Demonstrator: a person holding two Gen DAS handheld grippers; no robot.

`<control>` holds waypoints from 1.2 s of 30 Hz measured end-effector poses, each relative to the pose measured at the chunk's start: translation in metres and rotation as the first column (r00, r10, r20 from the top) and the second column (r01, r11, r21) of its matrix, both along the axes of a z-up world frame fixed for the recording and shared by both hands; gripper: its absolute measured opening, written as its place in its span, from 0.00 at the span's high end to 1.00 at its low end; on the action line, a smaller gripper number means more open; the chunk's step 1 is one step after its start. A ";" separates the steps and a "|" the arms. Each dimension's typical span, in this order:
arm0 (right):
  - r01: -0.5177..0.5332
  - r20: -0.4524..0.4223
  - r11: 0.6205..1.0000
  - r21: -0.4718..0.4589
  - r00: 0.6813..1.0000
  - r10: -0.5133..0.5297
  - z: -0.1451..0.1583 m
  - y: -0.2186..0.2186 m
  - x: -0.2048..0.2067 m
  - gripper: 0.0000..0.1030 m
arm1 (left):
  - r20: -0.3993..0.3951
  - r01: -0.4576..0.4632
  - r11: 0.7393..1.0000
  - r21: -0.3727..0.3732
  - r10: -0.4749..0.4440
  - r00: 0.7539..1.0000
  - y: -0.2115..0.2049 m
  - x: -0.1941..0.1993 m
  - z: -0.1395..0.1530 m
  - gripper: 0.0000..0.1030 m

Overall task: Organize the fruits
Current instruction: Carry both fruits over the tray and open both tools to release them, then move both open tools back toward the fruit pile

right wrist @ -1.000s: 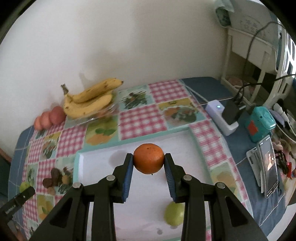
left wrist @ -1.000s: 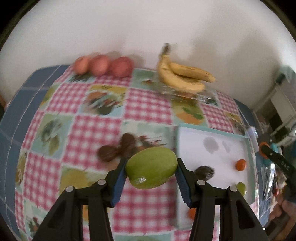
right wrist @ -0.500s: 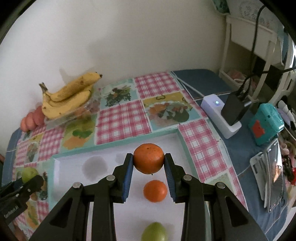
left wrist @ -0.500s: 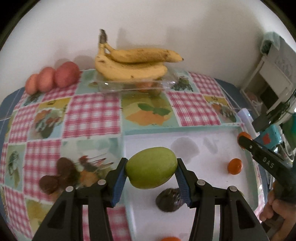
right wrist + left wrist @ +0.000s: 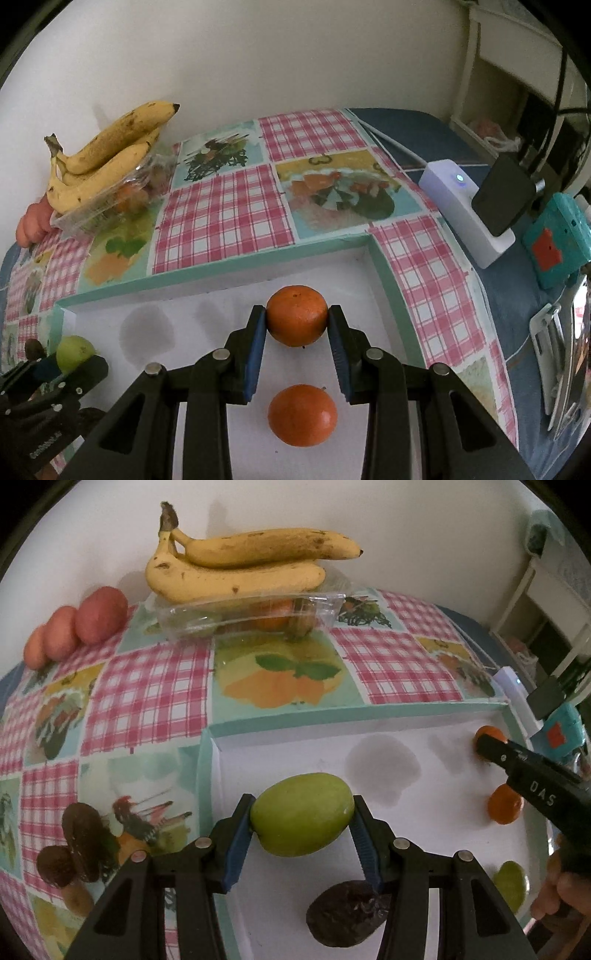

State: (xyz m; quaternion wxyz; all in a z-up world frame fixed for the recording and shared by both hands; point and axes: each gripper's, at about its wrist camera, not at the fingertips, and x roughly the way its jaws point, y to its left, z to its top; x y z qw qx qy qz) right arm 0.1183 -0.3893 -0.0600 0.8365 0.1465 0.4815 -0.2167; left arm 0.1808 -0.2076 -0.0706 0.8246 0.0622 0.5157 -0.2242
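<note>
My left gripper is shut on a green mango-like fruit, held over the left part of the white tray. A dark wrinkled fruit, an orange and a small green fruit lie in the tray. My right gripper is shut on an orange above the tray's far right corner. A second orange lies on the tray under it. The left gripper and its green fruit show at the left.
Bananas rest on a clear plastic box at the back. Three reddish fruits sit back left. Dark fruits lie on the checked cloth left of the tray. A white charger and teal device are right.
Both grippers have moved forward over the tray with their fruits still held. The left one came further right and closer to the bananas; the right one advanced toward the far right corner.
</note>
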 end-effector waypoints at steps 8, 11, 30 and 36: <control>0.001 -0.009 1.000 -0.004 1.000 -0.001 0.001 0.000 0.002 0.65 | -0.017 -0.001 1.000 0.007 0.001 1.000 0.001 0.001 0.002 0.48; 0.011 -0.012 1.000 0.011 1.000 -0.011 0.001 -0.002 0.002 0.65 | -0.018 0.001 1.000 0.014 -0.001 1.000 0.002 -0.002 0.005 0.47; 0.063 0.037 0.997 0.054 0.997 -0.065 0.045 0.010 -0.029 0.22 | 0.061 -0.115 0.991 0.076 0.110 0.992 0.056 -0.025 0.066 0.01; 0.057 -0.009 0.998 0.034 0.998 -0.057 0.047 0.024 -0.038 0.22 | 0.078 -0.209 0.975 0.077 0.203 0.976 0.099 -0.036 0.065 0.00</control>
